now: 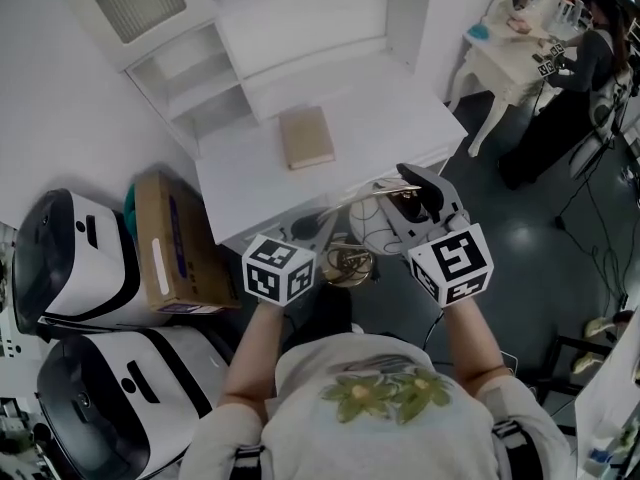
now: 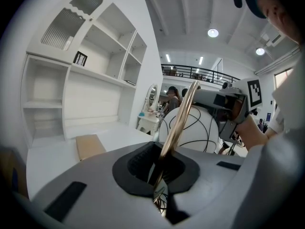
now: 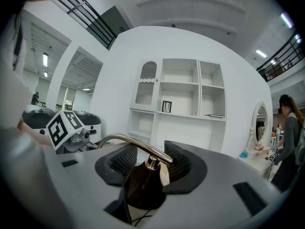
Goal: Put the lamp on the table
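Two hand-held grippers hold one lamp (image 1: 368, 230) in the air just off the near edge of the white counter (image 1: 400, 118).

The left hand-held gripper (image 2: 159, 166) is clamped on the lamp's curved, polished brass tube. The right hand-held gripper (image 3: 147, 161) has its ribbed black pads set wide and pressed on the dark glossy cap above the lamp's single round white shade, which is crossed by thin black lines. There are two marker cubes (image 1: 279, 269) (image 1: 452, 262), one per gripper, faced with square black-and-white patterns. The smooth counter carries one flat tan rectangular box (image 1: 306, 136), and a white shelf unit (image 3: 181, 97) rises behind it. On the floor to the left are one brown cardboard box (image 1: 172, 248), its label print too small to read, and two rounded white-and-black machine housings (image 1: 75, 258) (image 1: 110, 398).
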`<state>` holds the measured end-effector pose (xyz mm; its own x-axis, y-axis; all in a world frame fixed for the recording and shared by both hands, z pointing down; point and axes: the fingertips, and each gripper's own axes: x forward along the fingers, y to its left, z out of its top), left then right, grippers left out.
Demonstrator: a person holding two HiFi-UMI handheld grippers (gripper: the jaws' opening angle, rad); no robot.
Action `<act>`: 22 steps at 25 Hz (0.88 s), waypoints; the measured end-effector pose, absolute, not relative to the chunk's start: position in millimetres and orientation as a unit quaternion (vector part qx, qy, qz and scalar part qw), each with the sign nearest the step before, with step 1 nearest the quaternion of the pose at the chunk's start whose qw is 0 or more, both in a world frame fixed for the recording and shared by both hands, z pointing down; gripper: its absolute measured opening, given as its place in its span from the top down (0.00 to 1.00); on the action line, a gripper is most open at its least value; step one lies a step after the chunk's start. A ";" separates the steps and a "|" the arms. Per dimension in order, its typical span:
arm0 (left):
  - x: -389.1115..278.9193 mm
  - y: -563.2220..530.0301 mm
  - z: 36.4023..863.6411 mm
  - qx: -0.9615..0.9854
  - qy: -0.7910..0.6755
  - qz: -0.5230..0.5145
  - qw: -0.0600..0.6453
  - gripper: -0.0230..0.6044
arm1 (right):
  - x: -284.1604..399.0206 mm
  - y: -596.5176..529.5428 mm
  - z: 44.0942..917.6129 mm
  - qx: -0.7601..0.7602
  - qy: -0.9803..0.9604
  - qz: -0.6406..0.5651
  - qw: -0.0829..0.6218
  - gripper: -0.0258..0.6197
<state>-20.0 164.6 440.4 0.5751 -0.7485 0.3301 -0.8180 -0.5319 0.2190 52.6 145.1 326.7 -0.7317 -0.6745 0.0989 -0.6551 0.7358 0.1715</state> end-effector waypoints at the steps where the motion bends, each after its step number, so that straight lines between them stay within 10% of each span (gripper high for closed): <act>1: -20.5 161.1 441.7 0.870 -0.450 0.099 0.177 0.92 | 52.3 141.6 328.3 0.359 -0.928 -0.061 0.078 0.66; 22: -35.0 24.9 438.1 0.890 -0.413 0.093 0.172 0.92 | 36.6 13.9 324.1 0.399 -0.910 -0.065 0.093 0.66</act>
